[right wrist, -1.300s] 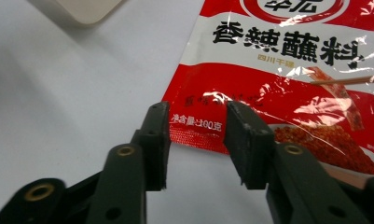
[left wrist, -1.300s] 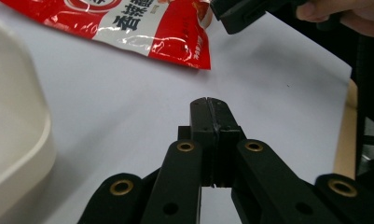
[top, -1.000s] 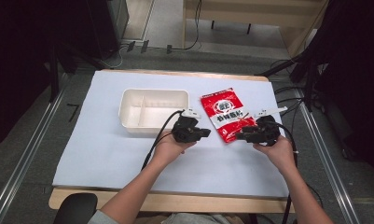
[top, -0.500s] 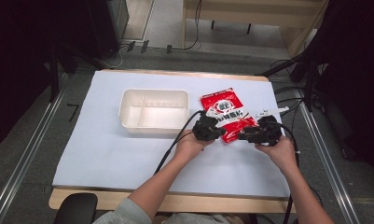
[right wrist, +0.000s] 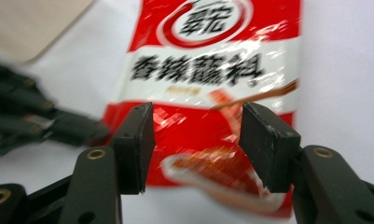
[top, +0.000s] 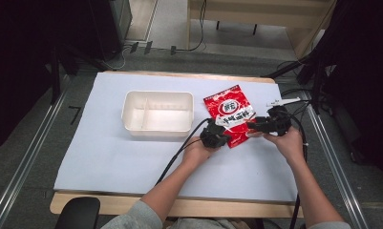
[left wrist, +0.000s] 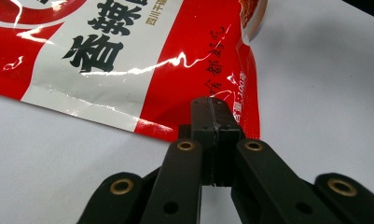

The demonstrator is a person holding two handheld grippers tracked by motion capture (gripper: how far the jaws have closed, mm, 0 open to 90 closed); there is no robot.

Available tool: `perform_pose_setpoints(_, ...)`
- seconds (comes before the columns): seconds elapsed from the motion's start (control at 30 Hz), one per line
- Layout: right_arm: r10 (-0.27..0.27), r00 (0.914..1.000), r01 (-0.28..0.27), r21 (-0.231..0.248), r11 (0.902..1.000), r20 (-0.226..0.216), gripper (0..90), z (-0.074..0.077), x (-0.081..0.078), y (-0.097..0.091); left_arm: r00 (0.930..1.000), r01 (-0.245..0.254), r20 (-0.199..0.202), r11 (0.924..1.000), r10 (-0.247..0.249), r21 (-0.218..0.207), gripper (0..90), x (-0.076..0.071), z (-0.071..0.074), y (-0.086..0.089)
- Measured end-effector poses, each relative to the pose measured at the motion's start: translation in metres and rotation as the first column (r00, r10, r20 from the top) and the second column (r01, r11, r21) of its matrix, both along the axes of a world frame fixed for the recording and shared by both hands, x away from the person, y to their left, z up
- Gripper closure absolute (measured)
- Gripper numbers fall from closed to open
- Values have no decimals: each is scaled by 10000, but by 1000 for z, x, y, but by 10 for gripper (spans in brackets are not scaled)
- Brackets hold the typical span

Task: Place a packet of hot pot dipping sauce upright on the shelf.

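In the left gripper view we see the left gripper point(left wrist: 216, 119) with its jaws pressed together, no gap between the pads, and their tips lie at the lower corner of the red sauce packet point(left wrist: 142, 56); we cannot tell whether a sliver of the packet's edge is pinched between them or whether they merely touch it. In the right gripper view the right gripper point(right wrist: 197, 140) has its jaws well apart, one on each side of the packet's lower red part, and the packet point(right wrist: 212, 74) stretches away ahead of them, its printed band and round logo farther out. That view is blurred, so we cannot tell whether the pads touch the foil. The left gripper appears there as a dark shape off to the left of the jaws.

From the high view, the left gripper point(top: 215, 136) and right gripper point(top: 268, 125) meet the packet point(top: 228, 112) at its near end from either side. The packet's long axis runs away from the jaws, slightly tilted, with its top pointing toward the far edge of the counter. Just beyond the left jaws sits a cream divided tray point(top: 158, 113), beside the packet but apart from it.

A pale sheet point(top: 108, 157) covers the counter. Beyond it we see grey floor, cables and dark equipment.
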State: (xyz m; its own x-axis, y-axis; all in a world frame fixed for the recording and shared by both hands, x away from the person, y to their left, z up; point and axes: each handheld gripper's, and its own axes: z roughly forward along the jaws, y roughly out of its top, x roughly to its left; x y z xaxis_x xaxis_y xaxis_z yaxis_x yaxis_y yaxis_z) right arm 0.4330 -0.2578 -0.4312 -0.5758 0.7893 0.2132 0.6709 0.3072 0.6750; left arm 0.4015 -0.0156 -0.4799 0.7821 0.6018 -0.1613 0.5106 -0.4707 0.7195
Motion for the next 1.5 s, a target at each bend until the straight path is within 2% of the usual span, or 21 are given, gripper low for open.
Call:
perform_pose_setpoints(0.03,0,10000,0,0,10000,0,462,0,0,0,10000,-6,-2,10000,6,31,900,0,0,0)
perform_pose_setpoints(0.13,-352,9993,350,-197,9992,-131,434,-2,25,0,9999,-105,-112,9999,104,-120,900,0,-1,0)
perform_pose_setpoints(0.17,-352,9993,350,-197,9992,-131,434,-2,25,0,9999,-105,-112,9999,104,-120,900,0,-1,0)
perform_pose_setpoints(0.27,-577,9981,568,-400,9976,-206,419,-7,41,0,9998,-96,-147,9998,94,-150,900,1,-1,0)
perform_pose_setpoints(0.47,-1032,9930,1017,-285,9944,-573,384,-13,71,-1,10000,-58,-54,10000,57,-23,900,0,-1,0)
perform_pose_setpoints(0.6,-988,9922,974,-221,9950,-756,382,-16,81,2,9999,-132,-91,9998,131,-118,900,0,-1,0)
perform_pose_setpoints(0.67,-651,9934,630,-248,9977,-944,363,-21,89,11,9999,-77,-136,10000,76,-40,900,0,-1,1)
perform_pose_setpoints(0.77,-538,9921,510,-268,9983,-1135,357,-25,94,15,9999,-78,-108,10000,77,-39,900,0,-1,1)
perform_pose_setpoints(0.8,-437,9910,429,-86,9990,-1268,366,-28,97,19,9999,-100,-81,9999,99,-55,900,0,-1,0)
perform_pose_setpoints(0.9,-259,9878,306,283,9991,-1532,399,-31,98,21,9999,-89,-97,9999,89,-48,900,0,-1,1)
perform_pose_setpoints(0.93,-107,9845,176,381,9991,-1749,455,-32,97,24,10000,-56,-81,10000,56,-35,900,0,-1,1)
perform_pose_setpoints(1.03,-101,9861,128,154,9998,-1660,516,-28,94,27,9999,-76,-139,10000,75,-61,900,0,-1,1)
perform_pose_setpoints(1.07,-62,9874,118,346,9993,-1579,606,-24,91,26,9997,-133,-194,9998,129,-164,900,0,-1,1)
perform_pose_setpoints(1.1,-62,9874,118,346,9993,-1579,606,-24,91,26,9997,-133,-194,9998,129,-164,900,0,-1,1)
perform_pose_setpoints(1.13,43,9876,27,444,9990,-1572,653,-22,90,26,9997,-123,-233,9998,119,-177,900,1,-1,2)
perform_pose_setpoints(1.17,188,9858,-122,407,9991,-1669,714,-21,88,28,9995,-146,-272,9997,141,-170,900,1,-1,2)
perform_pose_setpoints(1.2,302,9870,-304,7,9995,-1579,797,-17,84,32,9993,-162,-339,9997,155,-204,900,2,-1,2)
perform_pose_setpoints(1.3,297,9869,-327,-163,9993,-1585,814,-16,81,35,9971,-148,-747,9989,114,-449,900,5,-1,5)
perform_pose_setpoints(1.33,266,9872,-305,-223,9993,-1575,828,-15,80,36,9955,-143,-949,9971,71,-752,847,5,-1,5)
perform_pose_setpoints(1.47,103,9870,-143,-241,9996,-1603,875,-13,73,36,9956,-21,-941,10000,22,15,684,5,10,16)
perform_pose_setpoints(1.5,103,9870,-143,-241,9996,-1603,875,-13,73,36,9956,-21,-941,10000,22,15,666,5,10,16)
